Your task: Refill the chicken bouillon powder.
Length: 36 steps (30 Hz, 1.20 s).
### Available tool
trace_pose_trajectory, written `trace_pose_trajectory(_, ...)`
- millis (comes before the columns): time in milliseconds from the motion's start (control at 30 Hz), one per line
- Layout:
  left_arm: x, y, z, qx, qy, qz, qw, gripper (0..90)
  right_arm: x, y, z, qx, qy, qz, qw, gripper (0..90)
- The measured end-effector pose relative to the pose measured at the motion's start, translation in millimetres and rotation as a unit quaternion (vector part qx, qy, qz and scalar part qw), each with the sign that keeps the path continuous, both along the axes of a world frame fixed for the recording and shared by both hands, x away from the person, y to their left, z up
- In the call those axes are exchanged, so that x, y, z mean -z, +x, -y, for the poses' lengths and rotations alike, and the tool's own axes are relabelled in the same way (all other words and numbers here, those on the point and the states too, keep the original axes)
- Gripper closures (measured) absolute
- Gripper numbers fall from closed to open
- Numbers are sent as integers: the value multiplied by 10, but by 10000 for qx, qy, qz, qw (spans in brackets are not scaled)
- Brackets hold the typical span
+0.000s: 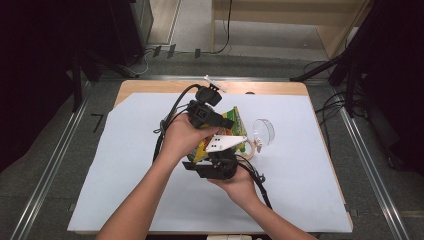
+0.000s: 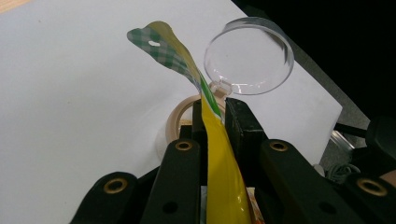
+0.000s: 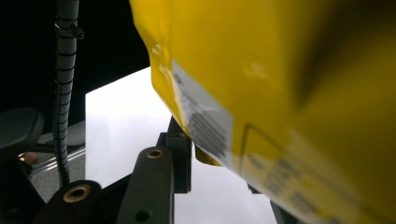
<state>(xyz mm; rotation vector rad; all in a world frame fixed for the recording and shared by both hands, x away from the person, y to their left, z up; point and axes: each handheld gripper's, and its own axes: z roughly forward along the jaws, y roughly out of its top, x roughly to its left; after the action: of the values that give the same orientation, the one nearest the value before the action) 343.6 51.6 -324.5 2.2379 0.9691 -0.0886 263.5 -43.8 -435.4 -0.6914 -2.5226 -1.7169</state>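
Yellow packet film sits pinched between your left gripper's closed jaws, and your right gripper clamps the packet's other end, holding it above the white sheet. Just beyond lie a clear round lid and a tape roll.

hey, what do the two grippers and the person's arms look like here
Both grippers are black. The left gripper has boxy black parts and a thick black cable looping off behind it. The right gripper carries a grey three-cornered plate with small holes on top, and a black ribbed cable trails from it. In the gripper views the fingers are flat black bars with brass-ringed screw holes. The forearms are bare, no sleeves.
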Motion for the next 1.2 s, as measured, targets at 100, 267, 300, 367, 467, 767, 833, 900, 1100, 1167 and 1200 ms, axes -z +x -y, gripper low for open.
trace_pose_trajectory(100,7,7,2,-8,9,-13,10000,830,5,5,4,-4,10,-24,10000,694)
trace_pose_trajectory(267,8,22,-7,-30,-46,-21,10000,830,5,24,8,-39,-19,-17,10000,694)
trace_pose_trajectory(300,7,21,-7,-32,-43,-15,10000,830,4,26,9,-42,-20,-19,10000,694)
trace_pose_trajectory(367,4,21,-8,-38,-44,-15,10000,830,3,30,11,-49,-25,2,10000,694)
trace_pose_trajectory(467,3,21,-11,-54,-38,-18,10000,830,3,32,8,-67,-14,4,10000,694)
trace_pose_trajectory(767,-5,37,-31,-92,-99,-9,9999,830,-17,56,6,-94,-80,0,9999,694)
trace_pose_trajectory(833,-4,34,-37,-89,-102,-3,9999,829,-18,57,4,-108,-88,9,9999,694)
trace_pose_trajectory(900,-8,30,-45,-96,-154,-41,9998,828,-14,56,3,-121,-90,54,9999,694)
trace_pose_trajectory(1100,-16,27,-40,-115,-99,-11,9999,830,-11,57,0,-133,-41,57,9999,695)
trace_pose_trajectory(1167,-12,23,-38,-135,-87,-14,9999,830,-10,58,0,-138,-43,47,9999,696)
trace_pose_trajectory(1200,-11,23,-39,-134,-83,-11,9999,830,-8,58,-1,-140,-43,49,9999,695)
